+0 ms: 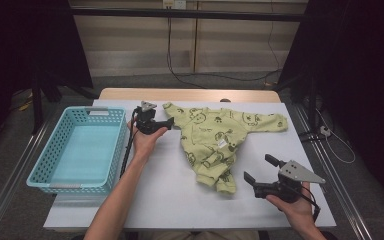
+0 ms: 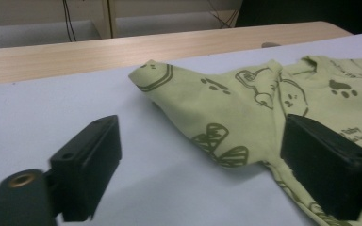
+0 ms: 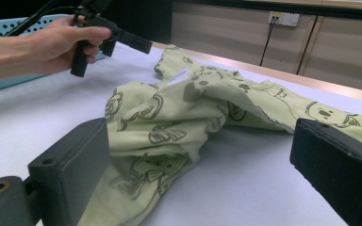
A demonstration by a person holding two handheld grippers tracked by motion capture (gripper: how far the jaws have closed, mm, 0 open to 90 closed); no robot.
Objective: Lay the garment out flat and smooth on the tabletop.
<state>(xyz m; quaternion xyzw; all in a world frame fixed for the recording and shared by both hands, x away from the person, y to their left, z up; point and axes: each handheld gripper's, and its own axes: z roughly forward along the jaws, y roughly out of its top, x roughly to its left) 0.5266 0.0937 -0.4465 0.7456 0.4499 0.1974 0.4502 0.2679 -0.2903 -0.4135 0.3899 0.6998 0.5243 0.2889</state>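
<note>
Fingers on both grippers are spread wide and grasping nothing right now. Our left gripper [image 1: 156, 123] sits just off the near sleeve tip of the little green shirt [image 1: 215, 142], and our right gripper [image 1: 263, 175] hangs beside the crumpled hem.

So where's the shirt? It's on the white worktop [image 1: 170, 200], a bit right of centre, with the blue basket [image 1: 60, 172] well apart at about 9 o'clock from it (nothing in it that we can see).

Handling-wise we'd call this light, floppy cotton-ish knit. It won't hold any shape, it'll sag and drag, and it's not fragile at all. It shouldn't be slippery either, though a thin single layer can slide out of the pads, so we'd pinch where the cloth is doubled. The best spots look like the left sleeve cuff [image 2: 151, 77] for the left hand and the bunched hem [image 3: 146, 179] for the right, each sitting just in front of its own fingers.

As for which way it points, the sleeves run across the worktop roughly 9 to 3 o'clock, and that's the long axis as it lies now. The body runs from the collar at 12 down to the hem at about 6, skewed a little and rumpled at the bottom, so it isn't lying flat.
</note>
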